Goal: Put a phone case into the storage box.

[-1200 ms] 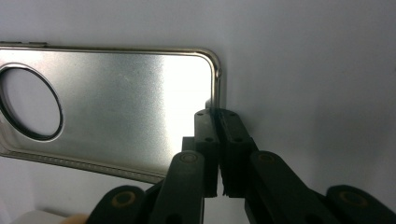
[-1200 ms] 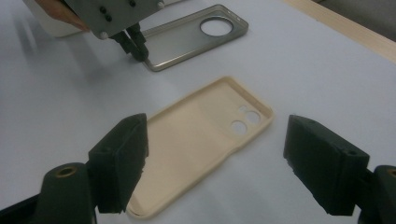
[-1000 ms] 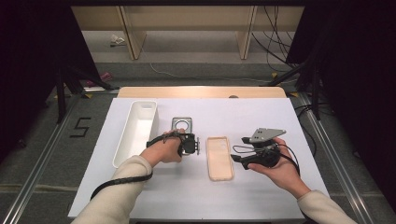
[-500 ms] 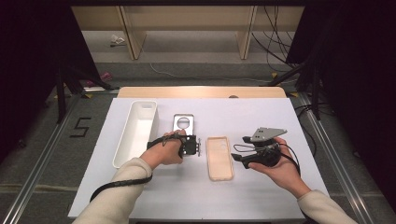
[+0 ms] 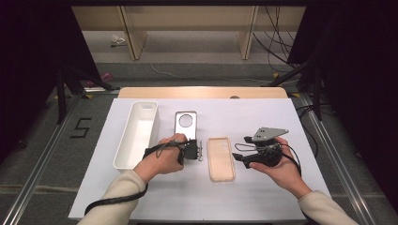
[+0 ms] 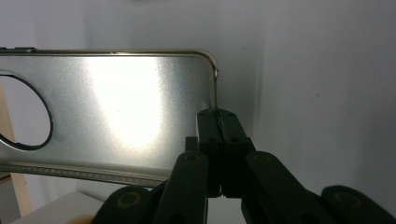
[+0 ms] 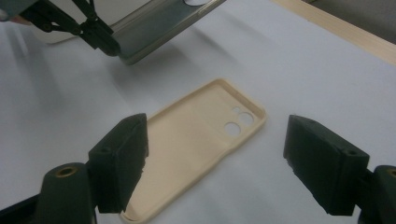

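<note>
We start with the white table (image 5: 263, 197), which carries everything, its wooden edge strip (image 5: 202, 92) running along the far side. On its left part lies a long white rectangular tray (image 5: 137, 135), open side up, just beside the person's left hand (image 5: 162, 159).

Next in size come the two phone cases. The silver phone case (image 5: 186, 125) with a large round camera hole sits between the tray and the middle of the table; in the right gripper view its near end looks raised off the surface, casting a shadow beneath. The cream phone case (image 5: 221, 158) lies flat on the table with its hollow side up, to the right of the silver one and apart from it. In the right gripper view we see the cream case's camera holes at its far end.

Our left gripper (image 5: 199, 151) has its jaws pressed together on the silver case's rim near a corner; the left gripper view shows the thin edge pinched between the two black tips (image 6: 218, 117).

Our right gripper (image 5: 240, 160), held in the right hand (image 5: 281, 168), carries a grey three-cornered plate (image 5: 267, 133) on top. Its jaws stand wide apart, grasping nothing, and the cream case shows between them in the right gripper view, with the jaws just beside its right edge in the high view.
</note>
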